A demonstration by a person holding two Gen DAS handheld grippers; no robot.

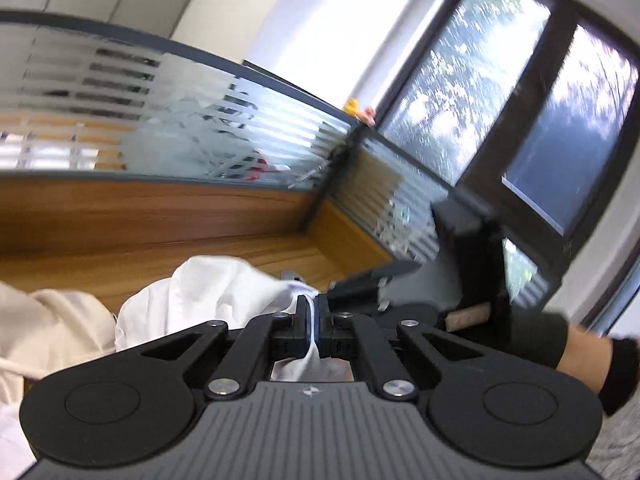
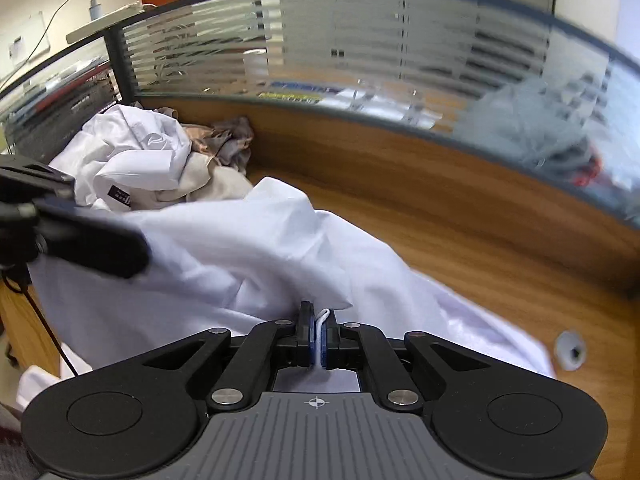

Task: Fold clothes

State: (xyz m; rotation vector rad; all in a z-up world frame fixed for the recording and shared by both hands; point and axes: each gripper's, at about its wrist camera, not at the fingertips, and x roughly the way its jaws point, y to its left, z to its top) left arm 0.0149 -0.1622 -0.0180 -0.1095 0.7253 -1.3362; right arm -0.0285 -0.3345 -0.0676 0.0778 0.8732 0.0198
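The white garment (image 2: 240,248) lies rumpled across the wooden desk (image 2: 500,248), thin and limp, likely to sag and slide unless held at an edge. The left gripper (image 1: 312,316) and right gripper (image 2: 318,336) each pinch a fold of it, jaws pressed together.

R claw (image 2: 317,334) pinching edge of white garment (image 2: 240,252); clothes pile (image 2: 160,160) behind, on wooden desk (image 2: 460,240).

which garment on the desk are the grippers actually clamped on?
The big white garment spread in front: right gripper and left gripper both pinch it. The white, beige and brown pile in the corner lies untouched.
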